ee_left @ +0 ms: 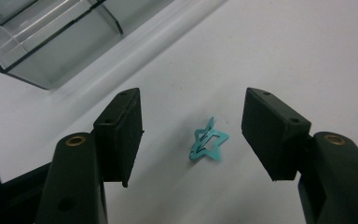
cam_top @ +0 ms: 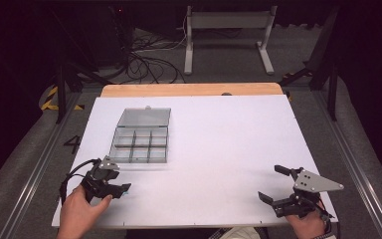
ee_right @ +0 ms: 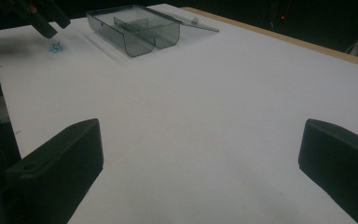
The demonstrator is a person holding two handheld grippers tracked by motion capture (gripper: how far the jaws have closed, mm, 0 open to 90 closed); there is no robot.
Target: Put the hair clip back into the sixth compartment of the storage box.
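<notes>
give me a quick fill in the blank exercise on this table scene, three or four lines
1. The small teal clip lying between the left tongs is shaped like a ____.
2. The lid of the clear divided box is ____.
3. The left tongs are ____, with the clip untouched on the white table.
4. The right tongs have ____ between them but bare table.

Missing words: star; open; open; nothing

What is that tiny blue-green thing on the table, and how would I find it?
Start at the white table and its clear divided box with the lid open. Nearer the person, the left gripper stands open around a small teal star-shaped clip lying on the table. It is the sole coloured thing there.
</notes>
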